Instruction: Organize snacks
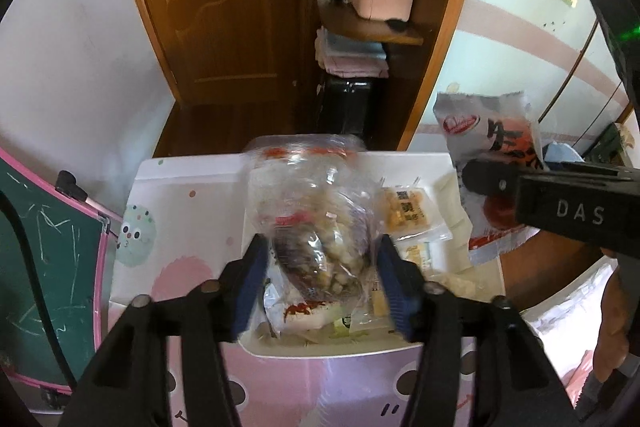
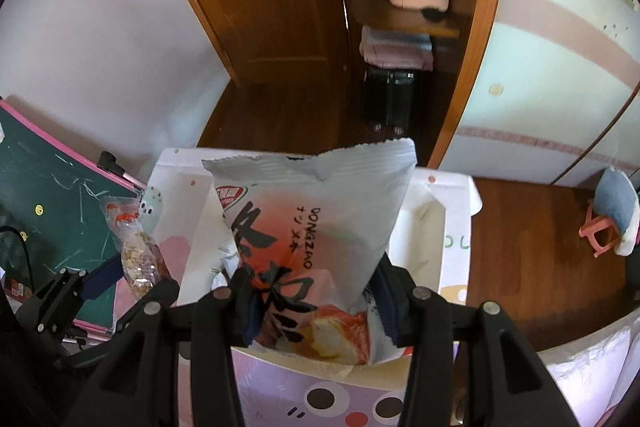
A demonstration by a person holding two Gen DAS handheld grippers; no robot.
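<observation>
Hovering over the box [image 1: 192, 179], the clear bag [image 1: 320, 227] sits between parted left jaws, seemingly released; the white packet [image 2: 320, 227], pinched by the right jaws, could be crushed.

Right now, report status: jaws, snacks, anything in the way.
Left gripper jaws around clear bag, pads apart from it, over box. Right gripper shut on white bag. Loose packets already inside.
</observation>
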